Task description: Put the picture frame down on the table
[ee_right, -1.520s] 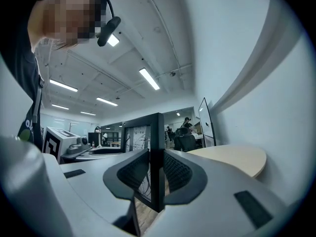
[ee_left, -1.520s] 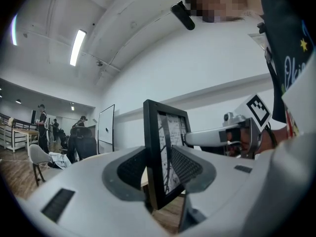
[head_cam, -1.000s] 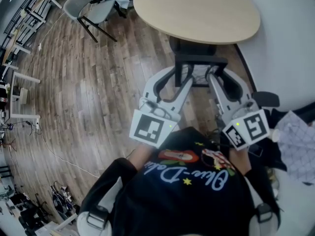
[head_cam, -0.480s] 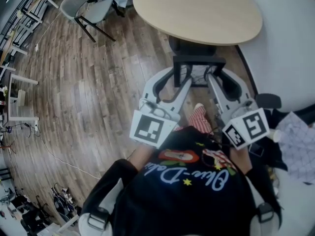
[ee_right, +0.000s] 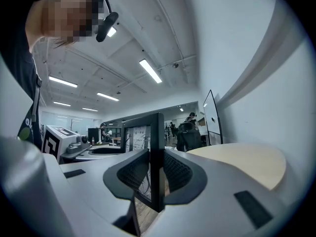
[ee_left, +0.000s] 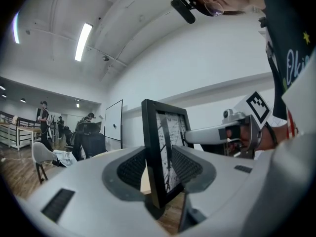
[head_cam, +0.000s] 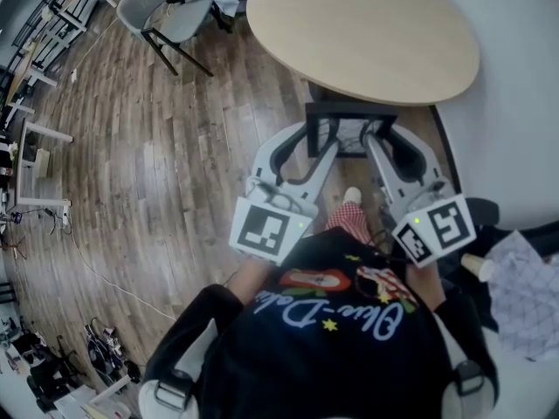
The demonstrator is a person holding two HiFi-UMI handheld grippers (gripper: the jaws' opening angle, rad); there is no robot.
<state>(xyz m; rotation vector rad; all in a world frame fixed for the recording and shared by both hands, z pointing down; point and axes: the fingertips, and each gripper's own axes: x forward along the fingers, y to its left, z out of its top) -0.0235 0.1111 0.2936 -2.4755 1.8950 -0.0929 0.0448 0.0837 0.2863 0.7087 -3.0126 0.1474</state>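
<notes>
Walking it in: the counter is coming up fast.
The left tool and right tool point level, side by side, each pinching one side rail of the black picture frame, held upright in the air; the counter has slid nearer since a second ago, its rim now just beyond the frame, so the set-down looks close.

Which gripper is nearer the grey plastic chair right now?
Left. The left gripper clamps the edge of the black picture frame nearest the grey plastic chair; the right gripper clamps the opposite edge, farther away.
</notes>
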